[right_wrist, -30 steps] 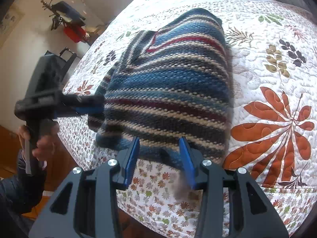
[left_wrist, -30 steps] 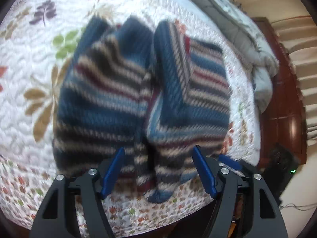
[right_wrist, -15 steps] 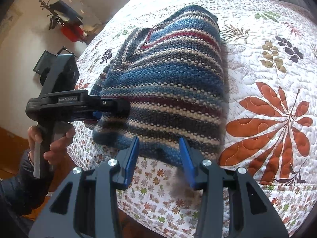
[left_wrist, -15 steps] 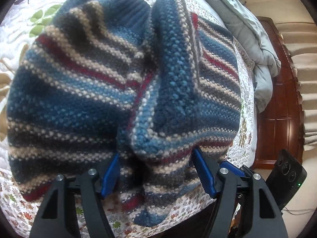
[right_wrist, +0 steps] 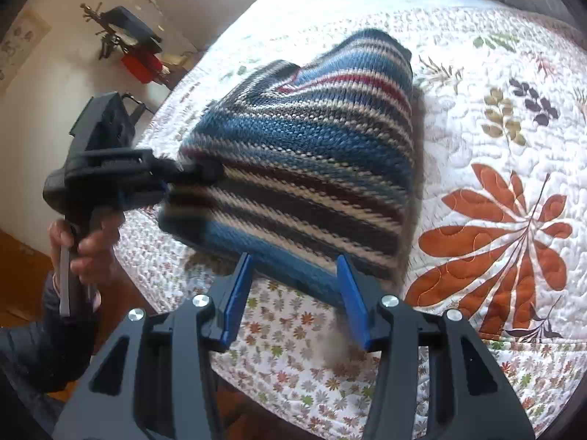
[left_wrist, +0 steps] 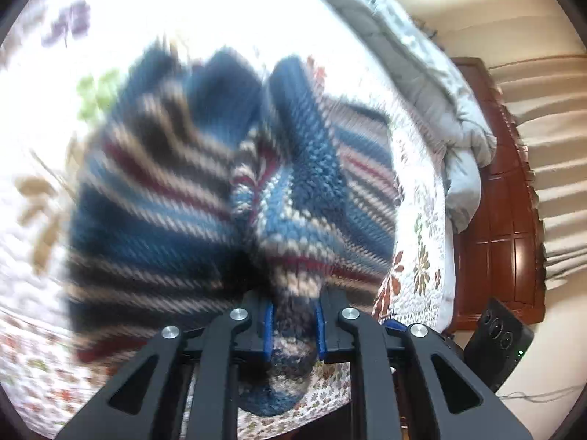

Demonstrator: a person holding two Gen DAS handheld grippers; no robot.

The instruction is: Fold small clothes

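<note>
One striped sweater lay on a floral quilt near its edge, the downward-tilted left gripper, just closed, pinching the sweater's bunched near hem, while the right gripper, just widening, hovered half open at the hem, pads not pressing, a grey duvet behind

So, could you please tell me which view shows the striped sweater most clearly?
The right wrist view: the sweater is sharp and nearly whole on the bedspread. The left wrist view shows it close but blurred, its edge pinched in the left gripper.
</note>
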